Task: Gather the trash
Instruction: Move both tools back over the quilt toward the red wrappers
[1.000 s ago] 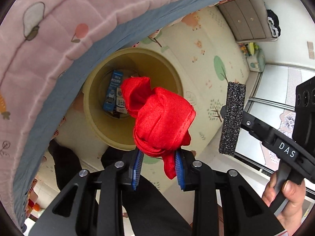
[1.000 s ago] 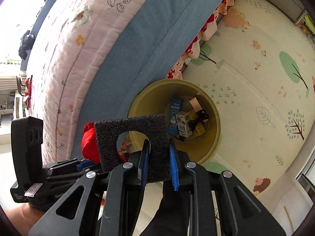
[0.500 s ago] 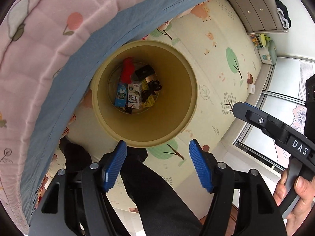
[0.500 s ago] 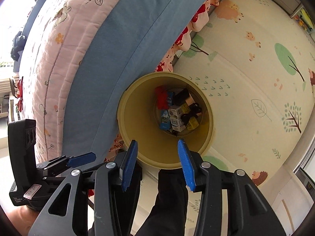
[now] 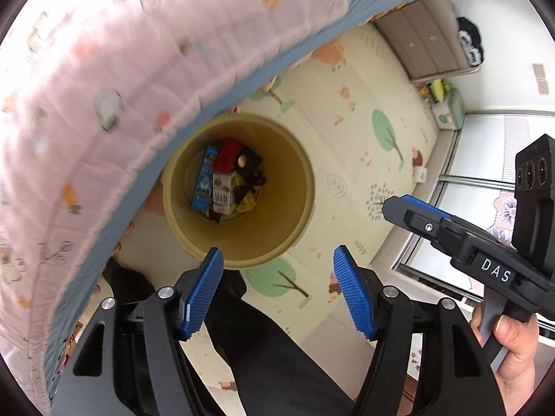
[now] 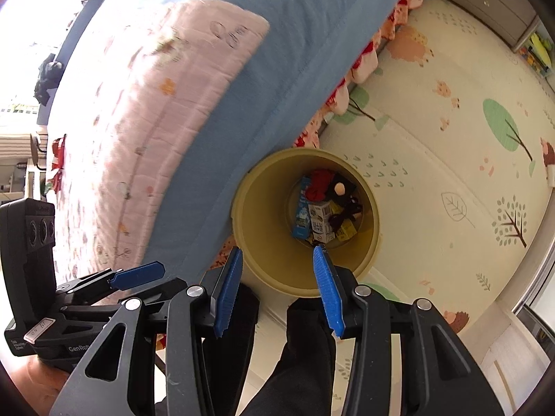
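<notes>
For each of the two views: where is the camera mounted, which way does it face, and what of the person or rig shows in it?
Left wrist: on the left gripper, looking down into the yellow bin; the person's dark-clad leg, right gripper and right hand show.
Right wrist: on the right gripper, looking down at the bin; legs and left gripper show.
Shared: bin, red cloth inside it, bed, play mat.
</notes>
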Tool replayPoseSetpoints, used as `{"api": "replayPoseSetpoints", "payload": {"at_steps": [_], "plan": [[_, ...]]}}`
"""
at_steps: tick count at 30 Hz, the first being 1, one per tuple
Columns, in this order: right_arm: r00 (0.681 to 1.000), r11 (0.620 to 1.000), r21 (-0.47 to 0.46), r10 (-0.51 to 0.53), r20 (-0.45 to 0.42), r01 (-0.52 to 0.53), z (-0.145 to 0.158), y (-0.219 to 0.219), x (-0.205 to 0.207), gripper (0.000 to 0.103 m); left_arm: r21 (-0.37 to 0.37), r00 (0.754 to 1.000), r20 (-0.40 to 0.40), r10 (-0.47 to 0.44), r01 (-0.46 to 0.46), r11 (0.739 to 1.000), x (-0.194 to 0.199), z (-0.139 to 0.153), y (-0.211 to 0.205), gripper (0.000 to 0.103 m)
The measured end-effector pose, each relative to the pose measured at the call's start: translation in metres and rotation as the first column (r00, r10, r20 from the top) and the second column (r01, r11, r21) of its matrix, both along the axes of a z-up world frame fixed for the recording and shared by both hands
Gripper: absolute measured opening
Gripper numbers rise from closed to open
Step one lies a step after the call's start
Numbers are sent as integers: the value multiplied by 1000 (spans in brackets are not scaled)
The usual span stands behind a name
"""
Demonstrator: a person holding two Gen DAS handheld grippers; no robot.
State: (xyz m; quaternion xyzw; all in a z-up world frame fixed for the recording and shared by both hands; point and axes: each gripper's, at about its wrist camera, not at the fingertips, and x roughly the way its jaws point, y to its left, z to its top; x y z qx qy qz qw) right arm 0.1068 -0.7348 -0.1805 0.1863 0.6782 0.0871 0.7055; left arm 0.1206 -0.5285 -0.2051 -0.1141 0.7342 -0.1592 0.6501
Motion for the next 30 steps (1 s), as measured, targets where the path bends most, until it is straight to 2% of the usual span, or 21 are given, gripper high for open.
{"api": "replayPoseSetpoints", "payload": {"at_steps": [6,13,18,23,30], "plan": [[995,998,16,56,77,-58,51,26,1,43,-12,993,101,61,-60,998,-4,57,29,66],[976,983,53,167,141,-175,98,100,13,44,-18,965,182,188,-187,982,-21,110,103,69],[952,962,67,247,183,-263,118,178,24,44,2,937,193,292,-298,955,-34,125,180,69],[923,939,64,317,217,-337,135,264,32,51,-5,898,214,384,-392,920,-48,142,267,69],[916,929,96,329,230,-357,147,370,45,58,-3,849,271,454,-471,882,-49,163,386,72]]}}
